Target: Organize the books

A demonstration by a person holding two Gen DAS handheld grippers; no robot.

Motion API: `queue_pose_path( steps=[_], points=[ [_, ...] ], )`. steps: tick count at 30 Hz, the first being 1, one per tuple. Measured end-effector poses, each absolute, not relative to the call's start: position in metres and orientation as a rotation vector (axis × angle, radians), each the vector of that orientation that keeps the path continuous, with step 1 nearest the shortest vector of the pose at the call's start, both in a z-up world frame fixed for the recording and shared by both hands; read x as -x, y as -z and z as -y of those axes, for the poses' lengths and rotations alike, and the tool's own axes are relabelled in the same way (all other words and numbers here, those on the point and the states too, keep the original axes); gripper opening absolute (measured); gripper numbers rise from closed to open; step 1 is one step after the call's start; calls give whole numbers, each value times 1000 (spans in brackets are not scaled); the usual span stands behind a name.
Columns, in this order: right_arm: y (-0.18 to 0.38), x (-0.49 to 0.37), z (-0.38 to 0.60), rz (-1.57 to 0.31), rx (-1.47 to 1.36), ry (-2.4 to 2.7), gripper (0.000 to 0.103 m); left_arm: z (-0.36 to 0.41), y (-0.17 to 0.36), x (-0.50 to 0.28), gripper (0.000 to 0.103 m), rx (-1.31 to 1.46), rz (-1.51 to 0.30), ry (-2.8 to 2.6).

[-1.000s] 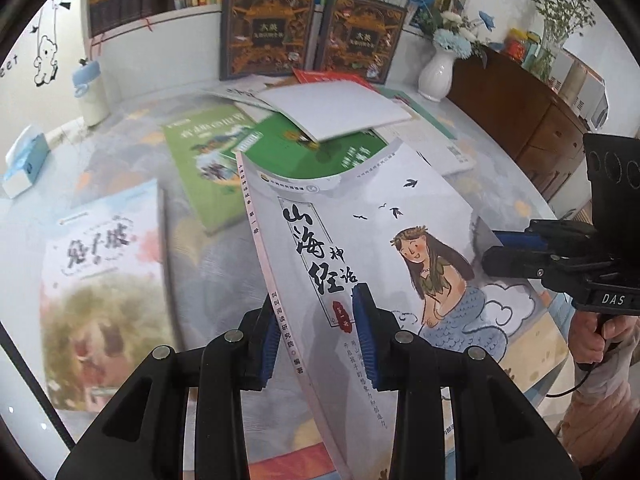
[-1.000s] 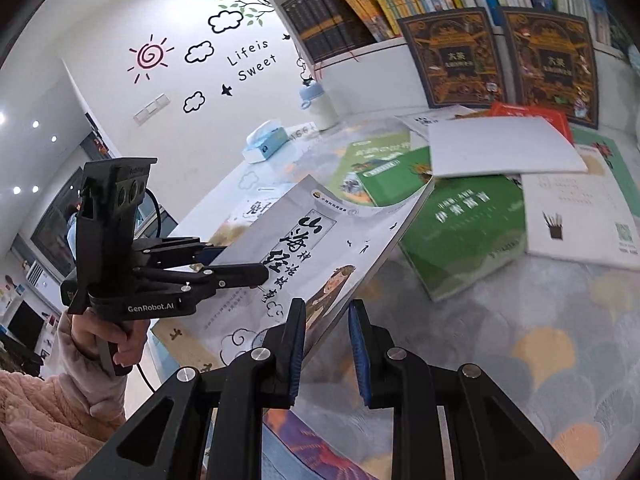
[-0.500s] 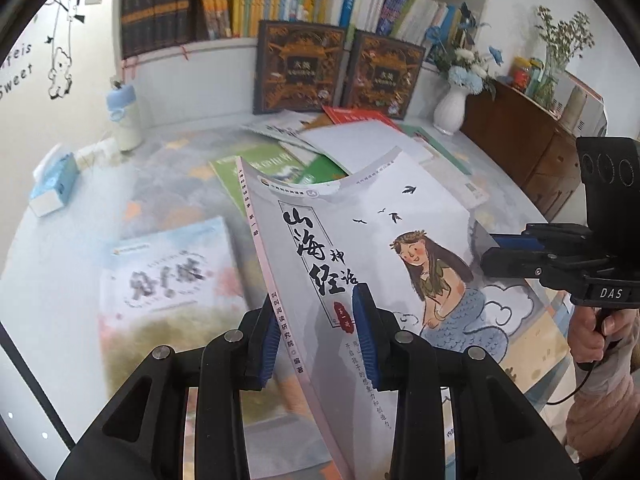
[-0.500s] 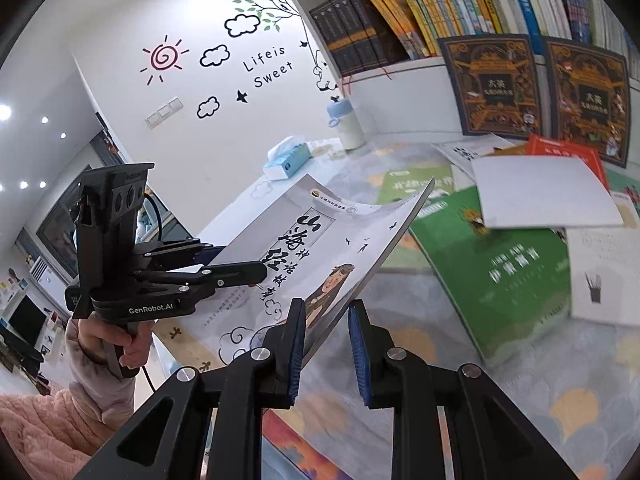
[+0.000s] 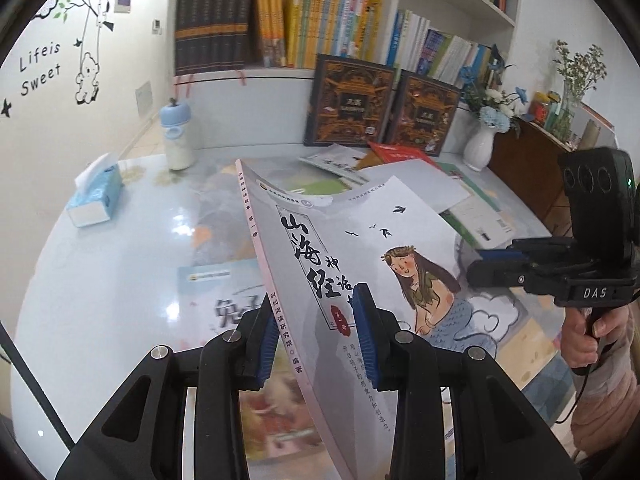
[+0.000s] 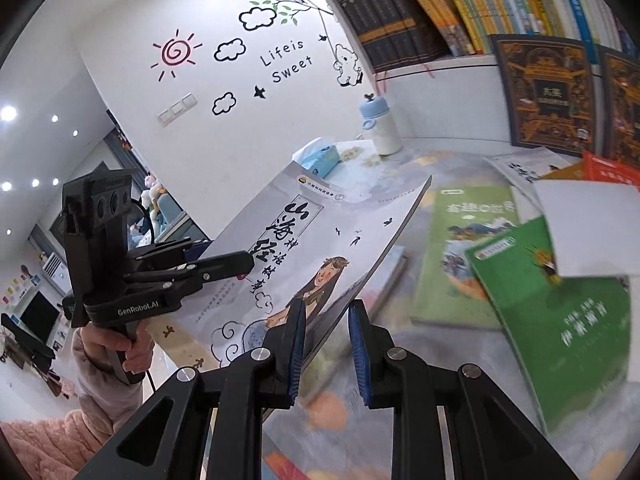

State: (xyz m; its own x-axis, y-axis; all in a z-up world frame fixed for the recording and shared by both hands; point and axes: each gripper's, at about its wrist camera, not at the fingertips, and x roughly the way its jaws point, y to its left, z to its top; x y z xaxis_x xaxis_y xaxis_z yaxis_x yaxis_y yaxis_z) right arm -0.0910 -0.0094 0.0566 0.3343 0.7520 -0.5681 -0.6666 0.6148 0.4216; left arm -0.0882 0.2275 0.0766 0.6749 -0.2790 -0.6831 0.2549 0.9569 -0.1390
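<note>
The thin grey paperback [image 5: 352,264], light and visibly bowing (a glossy, slippery cover), is held above the table [image 5: 120,264], clamped at its spine edge by the left tongs [image 5: 316,332] and at the opposite edge by the right tongs [image 6: 324,344].

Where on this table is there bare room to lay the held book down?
Bare tabletop lies between the tissue box, the water bottle and the flat rabbit-title book. The vase side is crowded with overlapping books.

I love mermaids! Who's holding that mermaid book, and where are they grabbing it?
Both grippers: the left gripper pinches the mermaid book at its spine edge, the right gripper its opposite edge.
</note>
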Motion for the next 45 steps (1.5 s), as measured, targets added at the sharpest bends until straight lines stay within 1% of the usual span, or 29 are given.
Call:
queue_pose_path(
  steps=[6,11,14,17,26,30,31,32,45],
  points=[
    [-38,69,-26,-849,-131,-952,22,-266,-47,73,31,81,-797,267],
    [4,55,-51,-933,-158,-969,22,-291,-8,59,31,140,-853,272],
    [25,48,-63,-991,-157,-966,22,-295,7,57,31,160,-876,249],
    [35,44,-70,-1016,-153,-957,22,-299,15,57,31,164,-882,243],
    [43,40,-74,-1048,-137,-940,22,-299,29,56,31,101,-935,186],
    [47,40,-75,-1065,-121,-922,22,-296,32,53,35,67,-944,167],
    [48,40,-75,-1066,-116,-919,22,-296,31,54,38,63,-944,165],
    [48,41,-75,-1065,-113,-918,22,-297,31,54,38,52,-945,148],
    [46,41,-71,-1078,-108,-885,22,-305,33,50,40,26,-948,67]
  ],
)
